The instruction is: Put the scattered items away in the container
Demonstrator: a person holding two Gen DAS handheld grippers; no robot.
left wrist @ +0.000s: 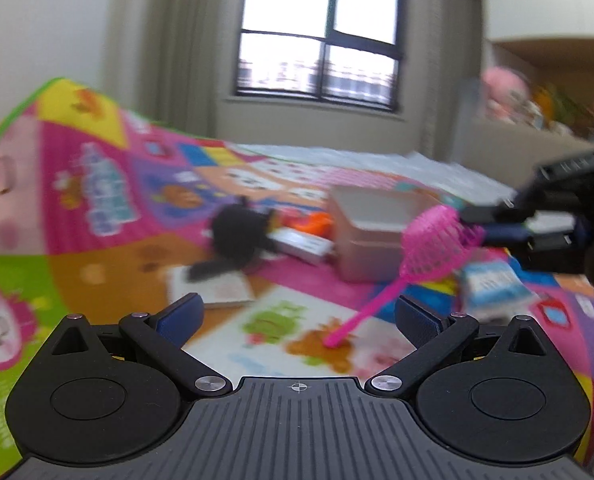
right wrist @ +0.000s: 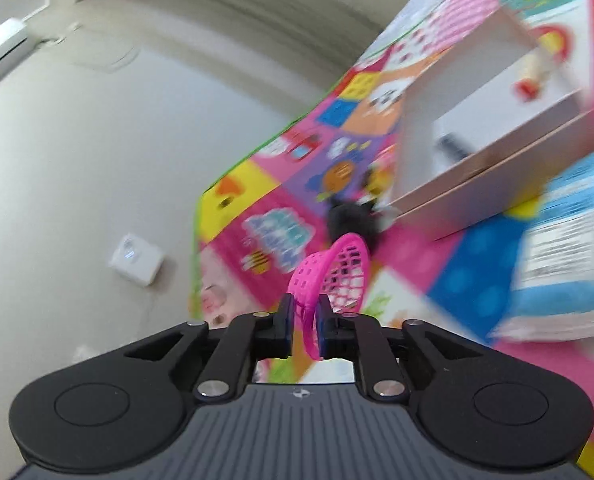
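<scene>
My right gripper [right wrist: 305, 312] is shut on the rim of a pink plastic toy racket [right wrist: 333, 276] and holds it above the mat. In the left wrist view the racket [left wrist: 437, 244] hangs with its handle pointing down, beside the beige open box [left wrist: 371, 240], with the right gripper [left wrist: 493, 224] at its head. My left gripper [left wrist: 297, 312] is open and empty above the mat. A black plush toy [left wrist: 237, 232], an orange toy [left wrist: 313, 222], a white flat box [left wrist: 301, 242], a small book [left wrist: 213, 288] and a blue carton [left wrist: 493, 288] lie on the mat.
The colourful play mat [left wrist: 97, 208] covers the floor. A window and curtains stand behind. A shelf with plush toys [left wrist: 505, 92] is at the right. In the right wrist view the box [right wrist: 477, 128] holds a small red-and-cream item [right wrist: 531, 78]; a white device [right wrist: 137, 258] lies on the bare floor.
</scene>
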